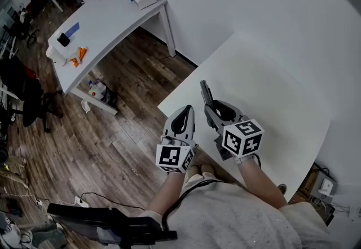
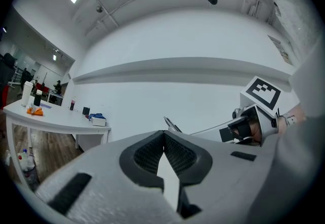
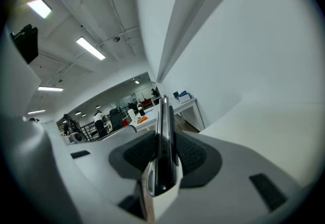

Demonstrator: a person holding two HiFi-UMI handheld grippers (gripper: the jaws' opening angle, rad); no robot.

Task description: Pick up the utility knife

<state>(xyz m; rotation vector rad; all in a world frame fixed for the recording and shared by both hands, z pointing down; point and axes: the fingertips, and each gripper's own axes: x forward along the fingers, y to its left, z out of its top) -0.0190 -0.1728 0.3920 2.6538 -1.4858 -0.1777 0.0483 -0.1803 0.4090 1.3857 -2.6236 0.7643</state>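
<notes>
Low and left of centre in the head view, the left gripper (image 1: 181,115): jaws pressed together, nothing between them. Same in the left gripper view, with the pads meeting at mid-frame and no thing caught there. Just to the right, the right gripper (image 1: 216,108), clamped narrowly on the utility knife (image 1: 205,91), whose dark body pokes up and away past the jaw tips toward the middle of the frame. Hangs over the near part of the white table (image 1: 271,84), which fills the right half; looks clear of the tabletop, though hard to tell for sure from above. In the right gripper view, a thin dark strip up the centre of the frame, pinched edge-on between both pads. Counts as picked up by this reading: gripped firmly and apparently off the table. Leaves little to do beyond a steady hold. At upper left, a second table (image 1: 107,25) with small clutter, no part of the job.
</notes>
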